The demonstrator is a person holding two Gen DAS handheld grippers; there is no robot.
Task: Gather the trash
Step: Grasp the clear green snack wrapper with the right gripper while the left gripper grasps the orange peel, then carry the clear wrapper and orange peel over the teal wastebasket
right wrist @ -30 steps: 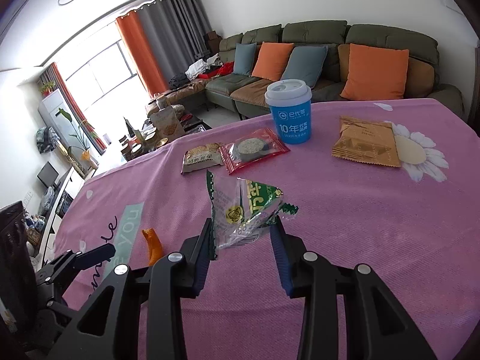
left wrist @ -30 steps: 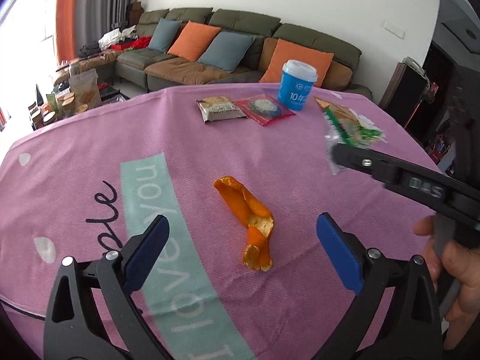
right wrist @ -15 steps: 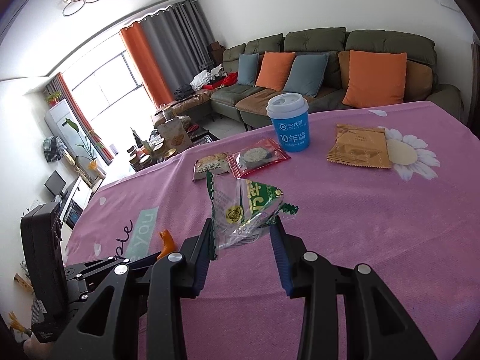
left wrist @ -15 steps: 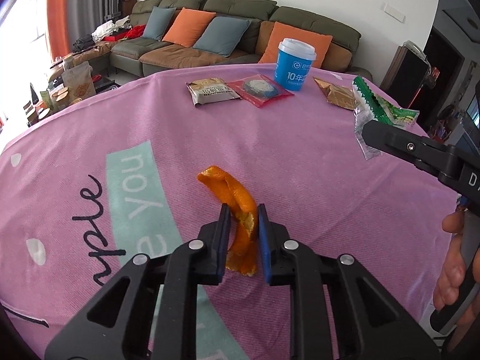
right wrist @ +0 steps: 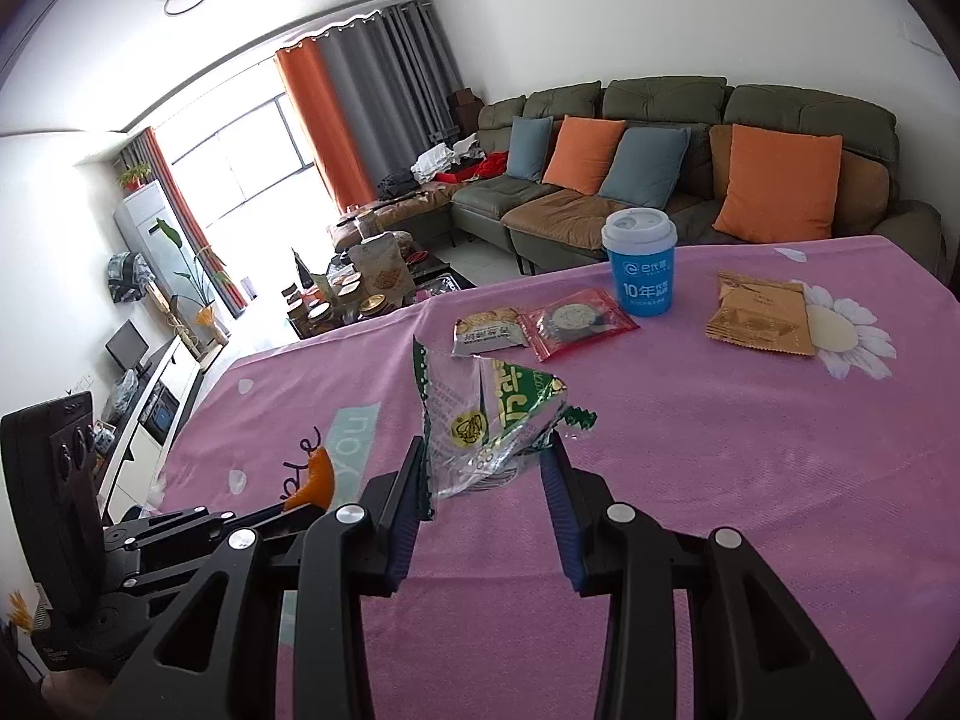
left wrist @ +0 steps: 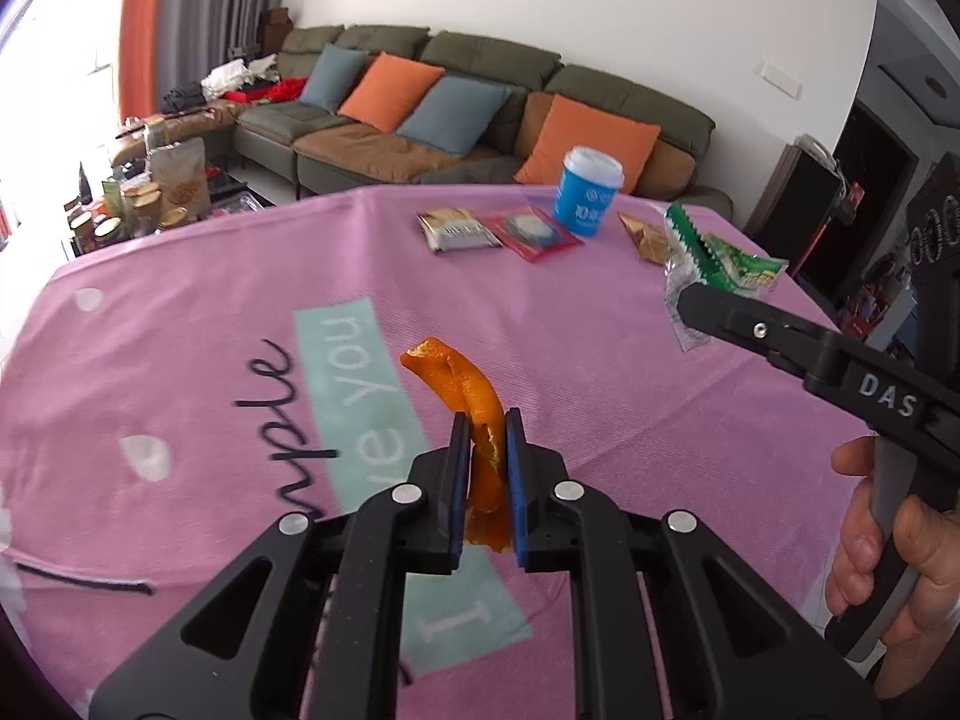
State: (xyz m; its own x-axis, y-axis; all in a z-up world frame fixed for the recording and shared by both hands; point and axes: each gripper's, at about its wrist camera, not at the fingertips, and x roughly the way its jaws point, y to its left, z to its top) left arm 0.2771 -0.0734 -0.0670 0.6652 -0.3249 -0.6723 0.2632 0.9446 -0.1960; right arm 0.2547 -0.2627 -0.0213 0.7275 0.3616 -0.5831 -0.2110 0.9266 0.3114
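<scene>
A curled orange peel (left wrist: 456, 378) hangs a little above the pink tablecloth (left wrist: 180, 360). My left gripper (left wrist: 483, 420) grips its lower half, and the jaws are still closing on it. In the right wrist view the peel (right wrist: 318, 474) sticks up at the lower left. My right gripper (right wrist: 486, 450) is shut on a crumpled green and clear snack wrapper (right wrist: 480, 402), held clear of the cloth. The left wrist view shows that wrapper (left wrist: 720, 258) at the right, above one black finger, with a person's hand (left wrist: 888, 540) on the handle.
At the far side of the table stand a blue paper cup (right wrist: 639, 264), a grey snack packet (right wrist: 486, 330), a red packet (right wrist: 573, 321) and a gold packet (right wrist: 759, 321). A sofa with cushions (right wrist: 660, 168) lies beyond the table edge.
My left gripper went from wide open around the peel to shut on it, then lifted it off the cloth. The right gripper rose a little with the wrapper.
</scene>
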